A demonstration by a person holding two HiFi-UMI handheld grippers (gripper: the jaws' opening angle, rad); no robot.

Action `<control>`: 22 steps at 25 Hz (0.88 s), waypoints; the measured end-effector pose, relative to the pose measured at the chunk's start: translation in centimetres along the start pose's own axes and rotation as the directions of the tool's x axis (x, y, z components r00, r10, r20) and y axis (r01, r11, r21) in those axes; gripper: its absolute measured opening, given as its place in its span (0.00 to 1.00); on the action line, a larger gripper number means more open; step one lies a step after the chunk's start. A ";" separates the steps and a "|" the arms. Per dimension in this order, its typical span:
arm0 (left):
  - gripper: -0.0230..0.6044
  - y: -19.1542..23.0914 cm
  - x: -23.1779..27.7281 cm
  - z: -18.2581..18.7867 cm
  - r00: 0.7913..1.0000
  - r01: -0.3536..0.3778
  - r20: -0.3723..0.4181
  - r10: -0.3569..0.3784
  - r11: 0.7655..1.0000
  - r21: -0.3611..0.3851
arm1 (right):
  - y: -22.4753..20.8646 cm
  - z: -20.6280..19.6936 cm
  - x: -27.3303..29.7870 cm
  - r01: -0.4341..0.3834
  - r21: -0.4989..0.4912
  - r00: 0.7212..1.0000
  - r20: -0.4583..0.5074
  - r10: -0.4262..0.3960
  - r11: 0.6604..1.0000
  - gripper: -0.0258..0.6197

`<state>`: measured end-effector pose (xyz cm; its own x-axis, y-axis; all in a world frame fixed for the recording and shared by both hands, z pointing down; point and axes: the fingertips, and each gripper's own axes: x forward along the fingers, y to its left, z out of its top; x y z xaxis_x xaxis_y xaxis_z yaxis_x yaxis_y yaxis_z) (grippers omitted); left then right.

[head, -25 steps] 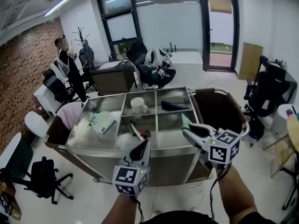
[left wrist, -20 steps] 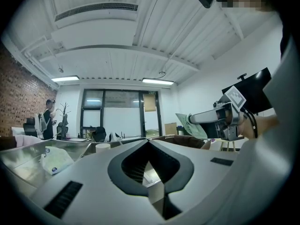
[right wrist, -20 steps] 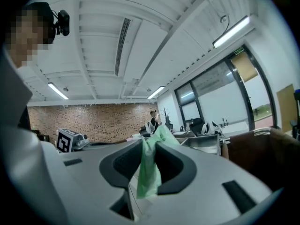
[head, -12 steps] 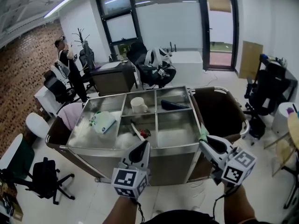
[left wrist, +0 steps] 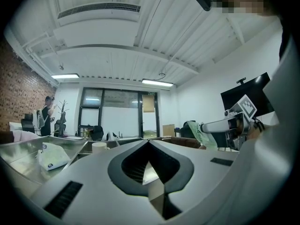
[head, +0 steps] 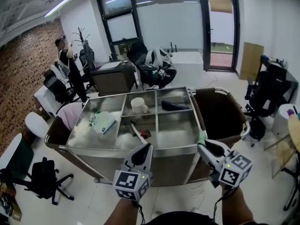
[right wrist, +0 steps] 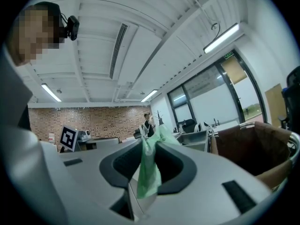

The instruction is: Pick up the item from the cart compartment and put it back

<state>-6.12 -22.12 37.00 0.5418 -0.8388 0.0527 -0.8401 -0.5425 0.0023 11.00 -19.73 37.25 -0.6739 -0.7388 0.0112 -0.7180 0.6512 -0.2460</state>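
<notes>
Off the near right corner of the cart (head: 154, 165), my right gripper (head: 202, 143) is clamping the green packet (right wrist: 149, 172), just pulled out for returning; the left gripper (head: 146, 147) is idling, jaws closed.

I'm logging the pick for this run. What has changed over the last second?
The right tongs, clamped on the green packet, drew back from over the near right compartment of the cart to just off its front right corner. The left tongs, shut and empty, and the other contents stayed put.

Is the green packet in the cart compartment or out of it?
Out: right gripper pinches the green packet outside the cart, by its near corner.
</notes>
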 end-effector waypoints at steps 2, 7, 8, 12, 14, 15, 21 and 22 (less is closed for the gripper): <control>0.04 -0.1 0.1 -0.4 1.000 0.008 -0.013 -0.008 1.000 0.009 | 0.1 0.0 0.1 -0.004 0.003 1.000 0.002 0.004 1.000 0.21; 0.04 0.4 0.1 -0.4 1.000 -0.017 -0.006 0.017 1.000 -0.004 | 0.2 -0.2 0.3 -0.010 0.005 1.000 -0.003 0.010 1.000 0.21; 0.04 0.7 0.0 -0.2 1.000 -0.027 0.007 0.027 1.000 -0.010 | 0.2 -0.2 0.3 -0.010 0.005 1.000 -0.006 0.010 1.000 0.21; 0.04 1.2 -0.1 0.3 0.998 -0.049 0.030 0.049 0.999 0.002 | 0.1 -0.3 0.3 -0.008 0.004 1.000 -0.009 0.008 1.000 0.21; 0.04 1.1 0.0 0.5 0.998 -0.048 0.035 0.048 0.999 0.003 | 0.1 -0.3 0.3 -0.008 0.002 1.000 -0.012 0.009 1.000 0.21; 0.04 1.1 0.0 0.5 0.998 -0.047 0.036 0.047 0.999 0.004 | 0.1 -0.3 0.3 -0.009 0.001 1.000 -0.014 0.009 1.000 0.21; 0.04 1.1 0.2 0.8 0.998 -0.045 0.042 0.044 0.999 0.013 | 0.0 -0.1 0.4 -0.008 -0.003 1.000 -0.016 0.008 1.000 0.21; 0.04 1.1 0.2 1.0 0.998 -0.046 0.046 0.045 0.999 0.014 | 0.0 -0.1 0.4 -0.008 -0.004 1.000 -0.017 0.008 1.000 0.21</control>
<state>-6.94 -22.96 36.06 0.5038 -0.8638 0.0068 -0.8637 -0.5038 -0.0140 10.73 -20.07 37.33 -0.6825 -0.7305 0.0254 -0.7131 0.6578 -0.2425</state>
